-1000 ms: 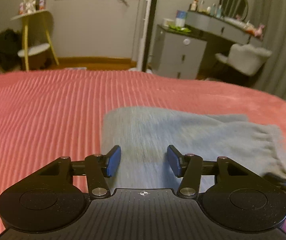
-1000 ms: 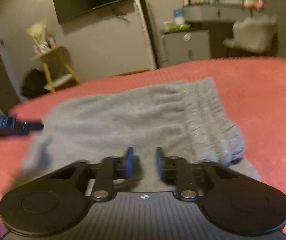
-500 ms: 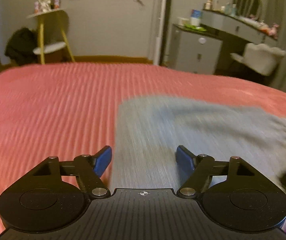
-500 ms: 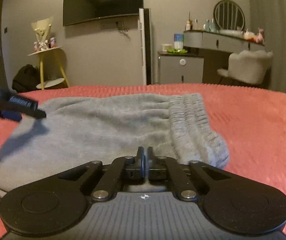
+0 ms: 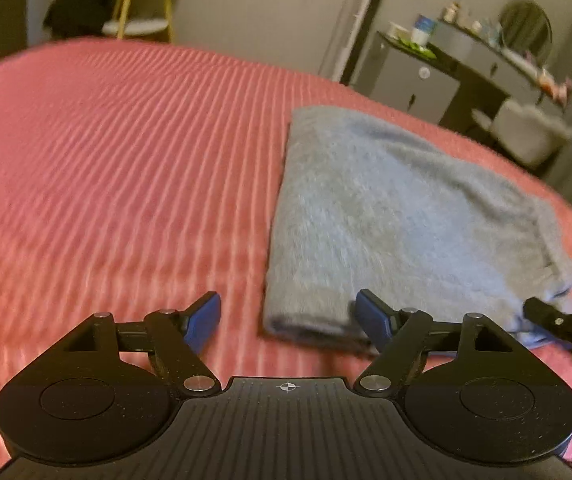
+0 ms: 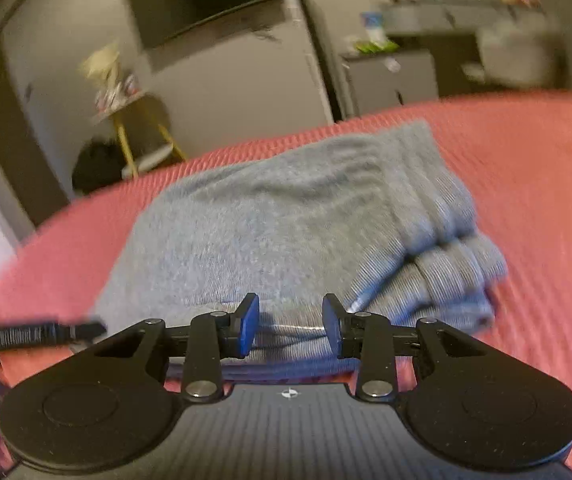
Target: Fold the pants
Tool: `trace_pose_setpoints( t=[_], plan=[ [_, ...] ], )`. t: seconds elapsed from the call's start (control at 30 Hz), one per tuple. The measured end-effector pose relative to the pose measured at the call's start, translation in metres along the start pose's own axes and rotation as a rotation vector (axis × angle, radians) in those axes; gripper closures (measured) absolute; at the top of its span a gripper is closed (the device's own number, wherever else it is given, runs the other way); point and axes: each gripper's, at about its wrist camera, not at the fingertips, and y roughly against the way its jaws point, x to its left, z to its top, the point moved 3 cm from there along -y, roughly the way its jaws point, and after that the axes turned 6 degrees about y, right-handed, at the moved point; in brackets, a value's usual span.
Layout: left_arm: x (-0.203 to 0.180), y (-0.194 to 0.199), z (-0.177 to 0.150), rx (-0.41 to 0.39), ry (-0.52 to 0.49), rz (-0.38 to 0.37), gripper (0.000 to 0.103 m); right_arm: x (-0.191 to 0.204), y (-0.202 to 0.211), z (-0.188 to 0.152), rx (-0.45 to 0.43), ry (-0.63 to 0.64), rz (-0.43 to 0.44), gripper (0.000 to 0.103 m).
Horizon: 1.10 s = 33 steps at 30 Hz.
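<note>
Grey knit pants (image 5: 397, 216) lie folded in a compact rectangle on the pink ribbed bedspread (image 5: 126, 168). My left gripper (image 5: 287, 318) is wide open and empty, just in front of the fold's near left corner. In the right wrist view the pants (image 6: 286, 232) show the ribbed waistband (image 6: 437, 216) stacked on the right. My right gripper (image 6: 290, 324) is open at the near edge of the pants, holding nothing. The tip of the right gripper shows at the left view's right edge (image 5: 557, 324), and the left gripper's finger shows at the right view's left edge (image 6: 38, 334).
Past the far edge of the bed stand a yellow side table (image 6: 142, 128), a dark bag (image 5: 74, 12) on the floor, a grey drawer unit (image 5: 413, 76), a vanity with a white chair (image 5: 525, 132), and a wall TV (image 6: 206, 4).
My right gripper went from part open to shut, then opened again at the near edge of the pants. My left gripper opened wider and drew back leftward to the pants' near left corner.
</note>
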Motion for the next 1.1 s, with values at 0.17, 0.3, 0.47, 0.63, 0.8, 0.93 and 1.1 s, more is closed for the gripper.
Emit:
trace_pose_setpoints(
  t=[0.17,0.3,0.47,0.63,0.8,0.93,1.1],
  plan=[
    [0.009,0.007,-0.023,0.016,-0.016,-0.006,0.019,-0.047,0.01,-0.007,-0.022,-0.404,0.065,0.048],
    [0.004,-0.002,-0.029,0.039,-0.063,0.01,0.019,-0.05,0.003,-0.012,0.011,-0.438,0.085,0.047],
    [0.007,-0.004,-0.028,0.013,-0.033,-0.036,0.019,-0.052,-0.015,-0.017,0.05,-0.476,0.146,0.042],
    [0.018,-0.017,-0.02,0.007,0.018,0.041,0.017,-0.081,-0.012,-0.016,-0.03,-0.58,0.102,0.042],
    [0.025,-0.027,-0.015,0.004,0.024,0.131,0.016,-0.096,-0.008,-0.02,-0.061,-0.59,0.02,0.043],
    [0.027,-0.023,-0.018,0.005,0.017,0.162,0.014,-0.092,-0.006,-0.017,-0.06,-0.514,-0.037,0.042],
    [0.027,-0.013,-0.022,0.019,0.007,0.188,0.014,-0.07,0.007,-0.011,-0.049,-0.272,-0.276,0.024]
  ],
)
